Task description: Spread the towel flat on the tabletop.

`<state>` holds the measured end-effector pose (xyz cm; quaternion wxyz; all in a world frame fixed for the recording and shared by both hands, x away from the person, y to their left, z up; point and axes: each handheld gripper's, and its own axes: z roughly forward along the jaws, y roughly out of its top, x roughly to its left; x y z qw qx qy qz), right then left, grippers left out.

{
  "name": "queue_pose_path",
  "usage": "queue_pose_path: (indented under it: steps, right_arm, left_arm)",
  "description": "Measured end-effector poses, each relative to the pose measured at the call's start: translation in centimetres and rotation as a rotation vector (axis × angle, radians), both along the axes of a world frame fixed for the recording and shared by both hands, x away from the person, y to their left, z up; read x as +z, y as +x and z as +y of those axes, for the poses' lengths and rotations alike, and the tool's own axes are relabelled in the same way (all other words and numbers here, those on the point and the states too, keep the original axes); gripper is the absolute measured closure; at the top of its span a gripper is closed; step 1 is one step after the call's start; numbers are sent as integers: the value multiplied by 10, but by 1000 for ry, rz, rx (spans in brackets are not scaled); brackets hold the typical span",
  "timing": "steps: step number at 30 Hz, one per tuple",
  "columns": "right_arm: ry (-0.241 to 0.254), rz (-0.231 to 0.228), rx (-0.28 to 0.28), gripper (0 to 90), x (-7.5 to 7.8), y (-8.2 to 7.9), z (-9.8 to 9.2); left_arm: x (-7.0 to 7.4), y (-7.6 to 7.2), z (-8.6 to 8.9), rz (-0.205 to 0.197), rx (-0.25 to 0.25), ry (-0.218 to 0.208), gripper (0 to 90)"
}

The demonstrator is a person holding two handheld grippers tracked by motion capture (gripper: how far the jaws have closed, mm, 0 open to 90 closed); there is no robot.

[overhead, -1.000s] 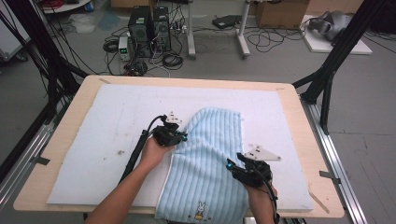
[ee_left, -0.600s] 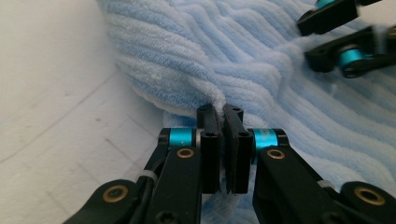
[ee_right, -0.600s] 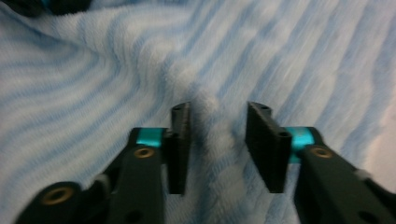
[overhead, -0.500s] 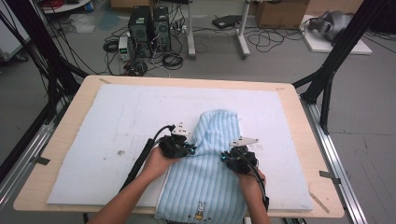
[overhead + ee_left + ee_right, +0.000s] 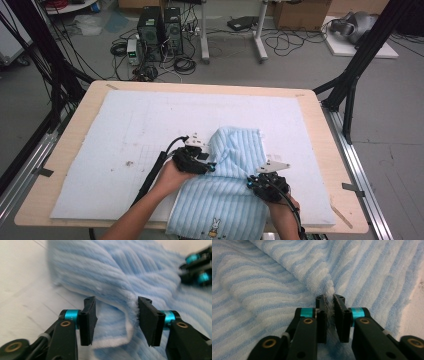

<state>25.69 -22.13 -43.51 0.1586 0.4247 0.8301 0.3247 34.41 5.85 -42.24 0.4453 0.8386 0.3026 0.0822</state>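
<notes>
A light blue striped towel (image 5: 235,200) with a small rabbit motif (image 5: 216,225) lies on the white mat, its far part folded over. My left gripper (image 5: 210,166) sits at the towel's left edge. Its jaws have just been opening and now stand open (image 5: 116,301), with a folded hem of the towel (image 5: 120,270) loose between them, close to the right pad. My right gripper (image 5: 252,182) rests on the towel's right side. Its jaws have just been opening slightly, but a raised ridge of towel (image 5: 262,277) is still pinched between the pads (image 5: 329,298). The right gripper (image 5: 197,267) also shows in the left gripper view.
The white foam mat (image 5: 150,125) covers a wooden table (image 5: 85,115). Black frame posts (image 5: 350,85) stand at the table's corners. Computers and cables (image 5: 160,30) lie on the floor beyond the far edge.
The left gripper came nearer and to the right with the towel's edge, then opened its jaws. The right gripper swung inward over the towel and back out toward the near right.
</notes>
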Motion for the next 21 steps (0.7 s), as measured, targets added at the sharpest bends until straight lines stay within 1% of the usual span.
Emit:
queue_pose_path:
  steps: [1, 2, 3, 4, 5, 6, 7, 8, 10, 12, 14, 15, 16, 17, 19, 20, 21]
  right_arm:
    - [4, 0, -9, 729, 0, 1, -1]
    - [12, 4, -18, 687, 1, 1, -1]
    - [26, -3, -26, 642, 1, 2, -2]
    - [42, -16, -32, 610, 3, 1, -3]
    - [59, -28, -35, 592, 5, 1, -5]
    - [77, -43, -39, 568, 6, 0, -6]
    - [90, -55, -43, 563, 8, -1, -7]
    - [97, -67, -45, 553, 10, -1, -8]
    - [103, -77, -50, 551, 12, -2, -11]
    - [103, -80, -54, 551, 12, -3, -12]
    - [99, -82, -48, 548, 12, -3, -12]
    - [99, -83, -44, 548, 11, -3, -13]
    - [98, -81, -44, 546, 11, -4, -13]
    - [100, -80, -44, 545, 10, -4, -13]
    - [97, -78, -44, 544, 9, -4, -13]
    - [98, -79, -42, 542, 9, -4, -13]
    - [99, -80, -41, 539, 10, -4, -14]
  left_arm:
    - [4, 2, 4, -52, 27, -10, 466]
    - [8, 6, 9, -93, 58, -32, 475]
    - [11, 11, 15, -114, 101, -61, 484]
    - [13, 16, 18, -121, 138, -92, 490]
    - [14, 22, 22, -121, 165, -98, 498]
    - [14, 27, 25, -117, 187, -118, 506]
    - [13, 32, 27, -98, 206, -135, 514]
    - [11, 38, 29, -93, 227, -155, 516]
    - [7, 43, 30, -90, 259, -160, 532]
    - [1, 49, 29, -71, 278, -151, 544]
    - [-6, 51, 25, -42, 279, -147, 544]
    - [-9, 52, 22, -33, 270, -139, 541]
    - [-12, 52, 18, -25, 263, -140, 540]
    - [-13, 52, 14, -24, 257, -126, 533]
    - [-16, 50, 2, -31, 234, -83, 507]
    - [-17, 49, -6, -39, 212, -31, 495]
    - [-19, 48, -13, -45, 193, 8, 482]
